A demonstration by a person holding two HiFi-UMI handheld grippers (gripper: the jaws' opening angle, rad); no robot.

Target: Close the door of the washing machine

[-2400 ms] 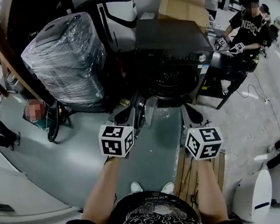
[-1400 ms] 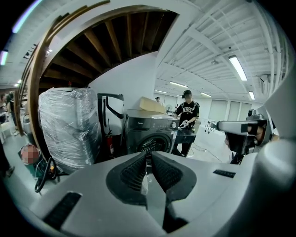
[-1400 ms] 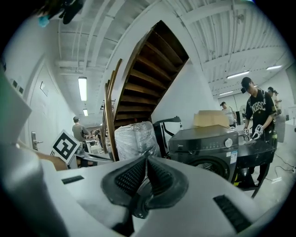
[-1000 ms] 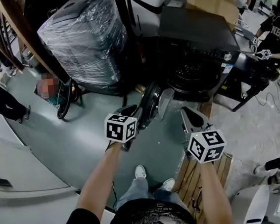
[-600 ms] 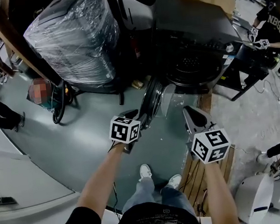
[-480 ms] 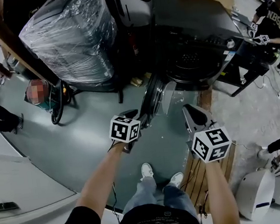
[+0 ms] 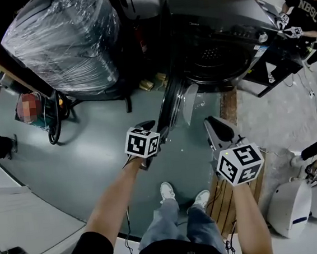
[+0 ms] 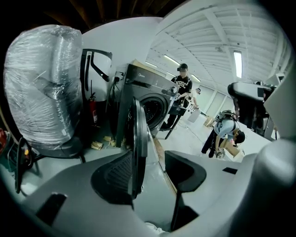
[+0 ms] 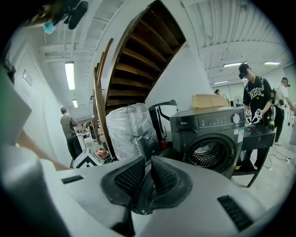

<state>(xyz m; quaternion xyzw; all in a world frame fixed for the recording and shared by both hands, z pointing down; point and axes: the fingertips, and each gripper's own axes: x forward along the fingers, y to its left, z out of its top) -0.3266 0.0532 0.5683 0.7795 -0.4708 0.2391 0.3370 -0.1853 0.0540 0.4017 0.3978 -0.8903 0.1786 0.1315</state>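
The dark grey washing machine (image 7: 215, 27) stands ahead with its round drum (image 9: 208, 152) showing. Its door (image 7: 173, 102) is swung out towards me and I see it edge-on. In the left gripper view the door's rim (image 8: 137, 139) stands between the jaws of my left gripper (image 8: 148, 173), close against the left pad (image 8: 111, 178) and well apart from the right one. These jaws have just been opening. My right gripper (image 7: 213, 126) hangs to the right of the door, touching nothing, its pads (image 9: 164, 173) drawn together with nothing between them.
A plastic-wrapped appliance (image 7: 65, 43) stands left of the machine. A black stand (image 7: 276, 71) and people (image 7: 306, 6) are at the right. A wooden pallet (image 7: 225, 201) and a white unit (image 7: 294, 211) lie near my right side. My feet (image 7: 166, 191) are on the grey floor.
Both grippers have come down and nearer to the machine. The left gripper has stayed at the door's outer edge, and the right one has kept beside it.
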